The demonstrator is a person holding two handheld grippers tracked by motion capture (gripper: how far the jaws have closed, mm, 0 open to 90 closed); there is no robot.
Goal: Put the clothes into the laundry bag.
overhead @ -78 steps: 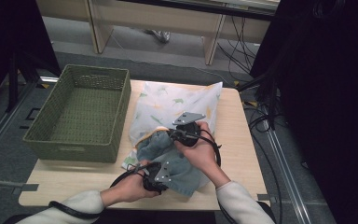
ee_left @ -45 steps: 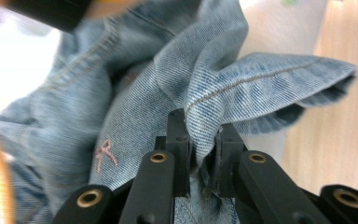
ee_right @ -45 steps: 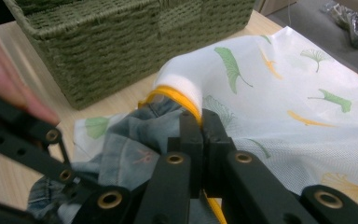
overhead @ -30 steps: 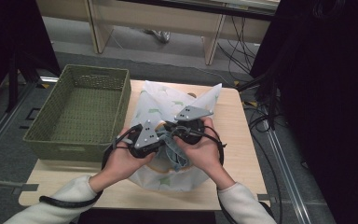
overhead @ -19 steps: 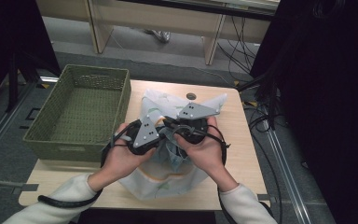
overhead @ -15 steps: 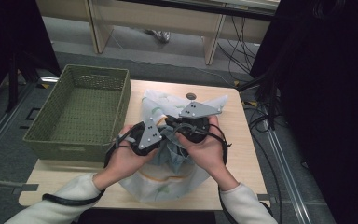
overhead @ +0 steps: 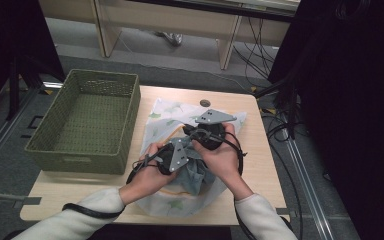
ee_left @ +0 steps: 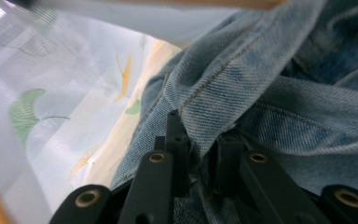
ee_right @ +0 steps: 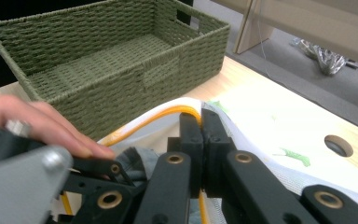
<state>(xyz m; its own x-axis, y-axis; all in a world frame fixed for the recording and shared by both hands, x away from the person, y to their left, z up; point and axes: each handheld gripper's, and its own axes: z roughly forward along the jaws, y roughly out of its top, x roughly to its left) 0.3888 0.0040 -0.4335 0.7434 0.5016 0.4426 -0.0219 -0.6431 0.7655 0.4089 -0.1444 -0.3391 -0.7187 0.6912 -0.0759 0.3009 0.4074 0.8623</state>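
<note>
A white mesh bag (overhead: 164, 119) printed with green leaves lies on the wooden table, and its mouth is edged in orange (ee_right: 168, 114). A crumpled blue denim garment (overhead: 196, 176) sits in that mouth. My left gripper (overhead: 184, 159) is shut on a fold of the denim (ee_left: 270, 93); in the left gripper view its jaws (ee_left: 203, 135) pinch a seam, with the bag's mesh (ee_left: 51, 93) beside them. My right gripper (overhead: 200, 136) is shut on the bag's orange-trimmed rim, which runs between its closed jaws (ee_right: 200, 123). The left gripper (ee_right: 98, 186) and the hand holding it also show low in the right gripper view.
A green woven basket (overhead: 87, 120) stands empty on the table's left half, close to the bag. A round hole (overhead: 205, 103) is in the tabletop beyond the bag. Cables (overhead: 280, 130) lie on the floor to the right. Bare wood (overhead: 262, 165) shows along the right edge.
Both hands have come down from a raised position. The left gripper has sunk toward the person with the denim, into the bag's mouth. The bag has settled lower on the table.
</note>
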